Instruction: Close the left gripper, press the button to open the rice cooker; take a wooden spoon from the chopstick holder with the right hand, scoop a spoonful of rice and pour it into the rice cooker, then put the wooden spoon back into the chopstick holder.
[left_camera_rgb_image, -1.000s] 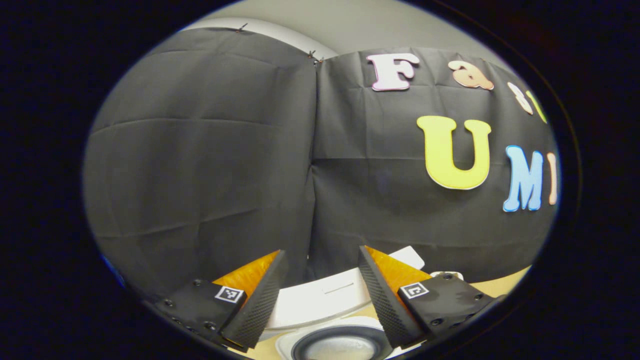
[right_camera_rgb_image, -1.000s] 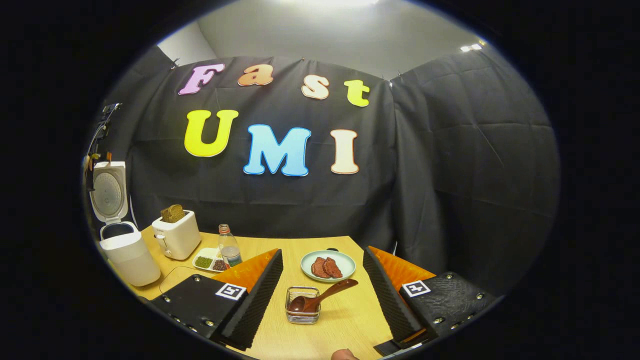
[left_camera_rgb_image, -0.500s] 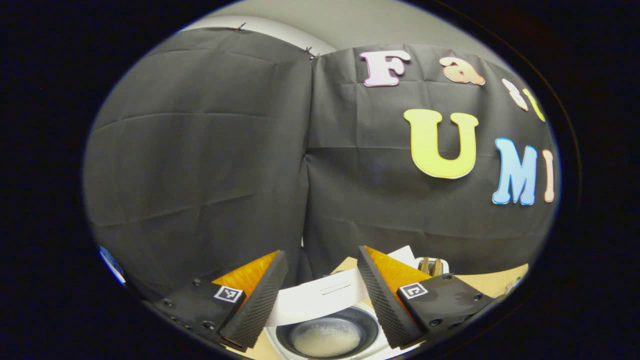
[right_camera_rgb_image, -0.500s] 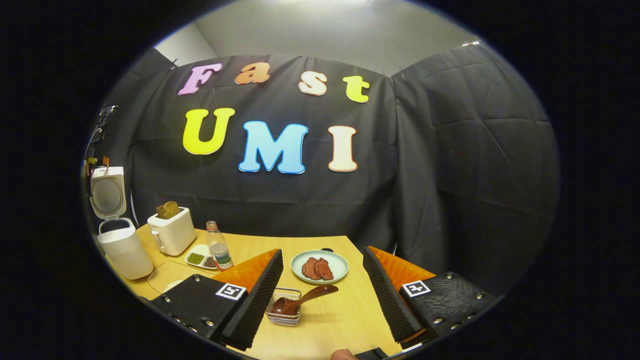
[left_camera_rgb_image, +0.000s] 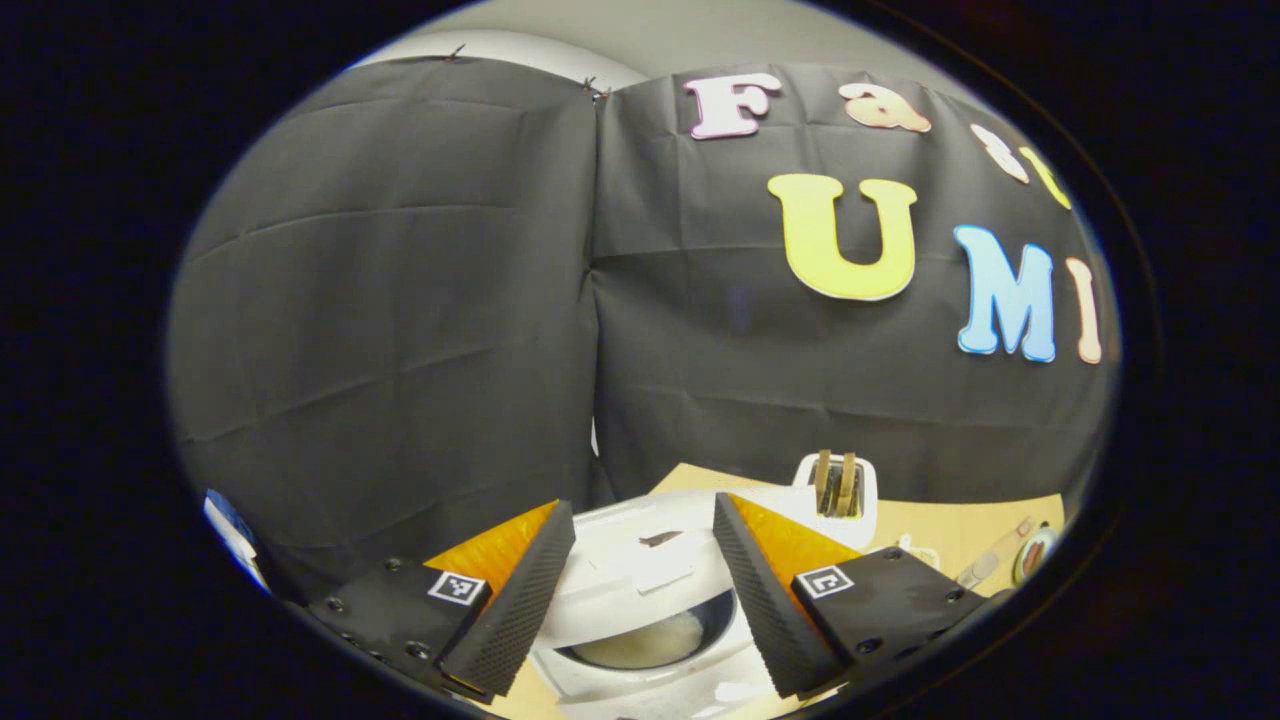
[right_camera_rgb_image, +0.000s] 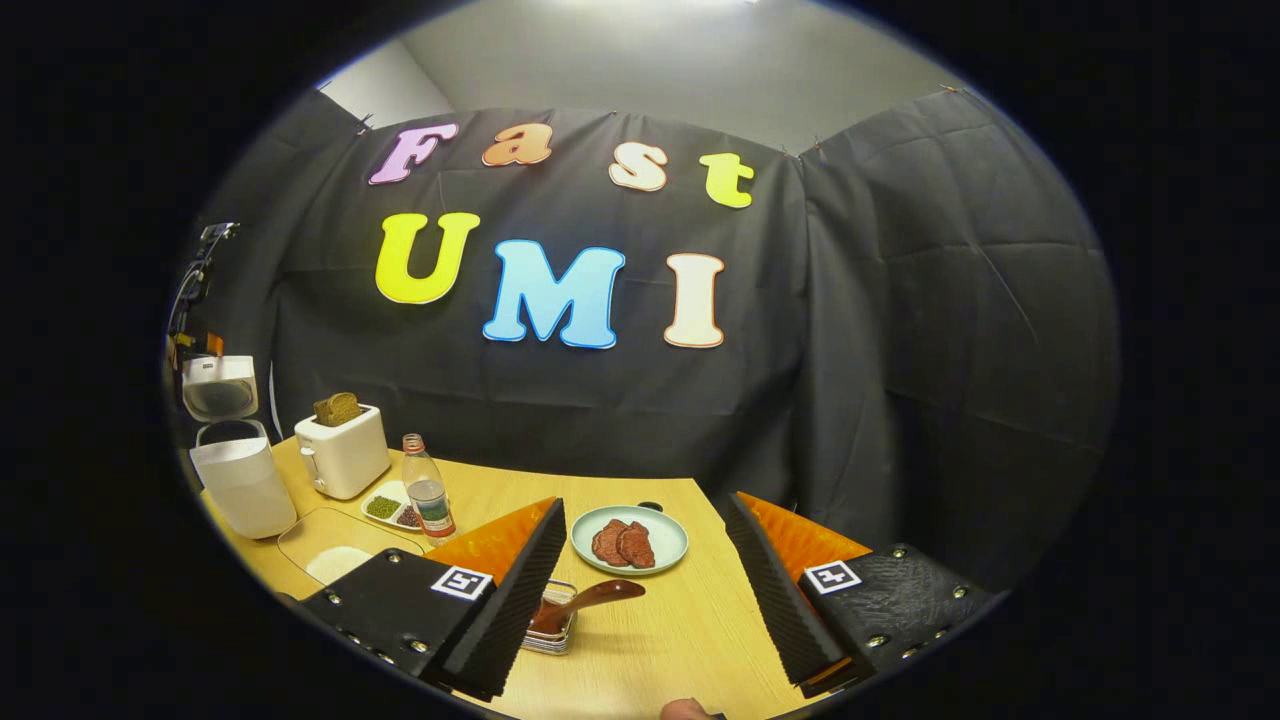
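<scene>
In the left gripper view my left gripper (left_camera_rgb_image: 642, 502) is open just above the white rice cooker (left_camera_rgb_image: 640, 680). Its lid (left_camera_rgb_image: 640, 560) leans half down over the inner pot, where a pale layer of rice (left_camera_rgb_image: 650, 638) shows. In the right gripper view the same rice cooker (right_camera_rgb_image: 240, 485) stands at the far left with its lid (right_camera_rgb_image: 220, 385) partly lowered. My right gripper (right_camera_rgb_image: 645, 500) is open above the table. The wooden spoon (right_camera_rgb_image: 590, 598) lies in the wire chopstick holder (right_camera_rgb_image: 552, 632), close to the left finger, touching neither.
A white toaster (right_camera_rgb_image: 342, 452) with bread, a small bottle (right_camera_rgb_image: 426, 490), a dish of beans (right_camera_rgb_image: 390, 508) and a clear tray of rice (right_camera_rgb_image: 335, 562) stand left of the holder. A plate of meat (right_camera_rgb_image: 630, 540) sits behind it. The toaster (left_camera_rgb_image: 840, 485) stands beyond the cooker.
The cooker lid has dropped from upright to half lowered. The left gripper view has tilted down, showing more table. In the right gripper view the holder has drifted toward the left finger.
</scene>
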